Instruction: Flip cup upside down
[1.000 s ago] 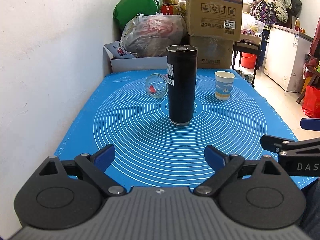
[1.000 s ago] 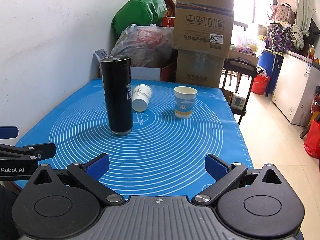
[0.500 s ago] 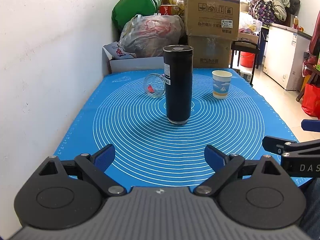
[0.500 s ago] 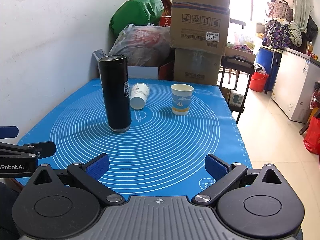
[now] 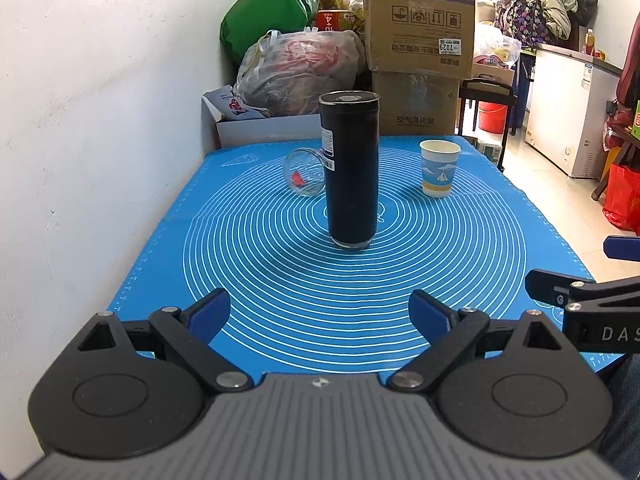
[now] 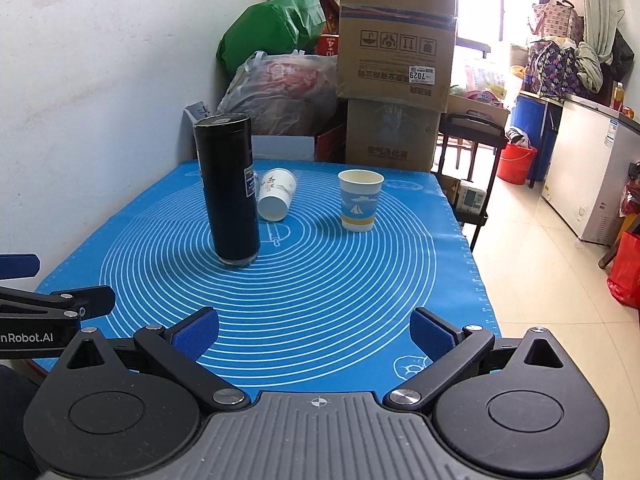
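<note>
1. Blue-printed paper cup [image 6: 360, 200] stood upright on the blue mat [image 6: 304, 292], mouth up; inside looked plain pale, contents could not be made out from either view.
2. Its long axis was vertical, rim wider than base, sailboat print facing the right wrist camera.
3. It sat right of centre on the mat toward the far edge of the bench, well apart from both tongs.
4. White paper cup [image 6: 276, 196] lay on its side just behind and right of the black tumbler [image 6: 230, 188], base toward the right wrist camera, mouth pointing away toward the wall.
5. In the left wrist view the same cup [image 5: 304, 172] showed partly behind the tumbler [image 5: 352, 172]; a small red mark showed on it.
6. Tumbler stood upright near mat centre, lid on, contents hidden.
7. Could not tell if the tipped cup touched the tumbler.
8. Left tongs [image 5: 320, 312] were spread wide, blue pads apart, nothing between them, low over the near mat edge.
9. Right tongs [image 6: 316, 332] were also spread wide and held nothing, near the front edge of the bench.
10. Behind the bench: stacked cardboard boxes [image 6: 396, 32], a green bag [image 6: 276, 24], a clear plastic bag [image 6: 288, 84] stuffed with reddish items.
</note>
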Available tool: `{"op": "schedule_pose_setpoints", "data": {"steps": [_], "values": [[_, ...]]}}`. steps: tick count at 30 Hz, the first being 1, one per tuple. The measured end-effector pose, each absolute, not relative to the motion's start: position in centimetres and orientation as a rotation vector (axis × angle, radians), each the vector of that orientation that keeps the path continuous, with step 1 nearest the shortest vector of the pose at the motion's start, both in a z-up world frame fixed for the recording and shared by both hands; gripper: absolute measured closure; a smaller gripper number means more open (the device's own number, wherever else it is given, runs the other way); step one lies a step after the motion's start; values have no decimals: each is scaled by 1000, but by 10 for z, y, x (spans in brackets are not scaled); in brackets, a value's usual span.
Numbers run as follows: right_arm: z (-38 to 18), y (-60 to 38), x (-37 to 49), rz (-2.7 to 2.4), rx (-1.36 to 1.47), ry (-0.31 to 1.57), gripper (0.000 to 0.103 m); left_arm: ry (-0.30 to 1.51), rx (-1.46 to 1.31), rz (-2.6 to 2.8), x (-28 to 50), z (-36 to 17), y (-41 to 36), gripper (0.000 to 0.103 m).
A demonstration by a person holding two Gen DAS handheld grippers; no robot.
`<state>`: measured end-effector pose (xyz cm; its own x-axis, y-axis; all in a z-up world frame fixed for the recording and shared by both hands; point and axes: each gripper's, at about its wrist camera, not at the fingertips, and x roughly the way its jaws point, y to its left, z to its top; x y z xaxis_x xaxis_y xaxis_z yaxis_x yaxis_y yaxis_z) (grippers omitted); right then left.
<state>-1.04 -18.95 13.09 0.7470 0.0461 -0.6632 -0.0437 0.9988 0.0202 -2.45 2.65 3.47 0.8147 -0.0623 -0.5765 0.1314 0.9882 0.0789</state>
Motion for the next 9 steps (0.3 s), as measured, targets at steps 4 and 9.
{"op": "schedule_pose_setpoints", "data": {"steps": [4,9], "values": [[130,-190,-10,50,5,731,0,608,121,-103,-25,35,26,8],[129,-191,-10,52,7,734,0,608,121,-104,-26,35,24,8]]}}
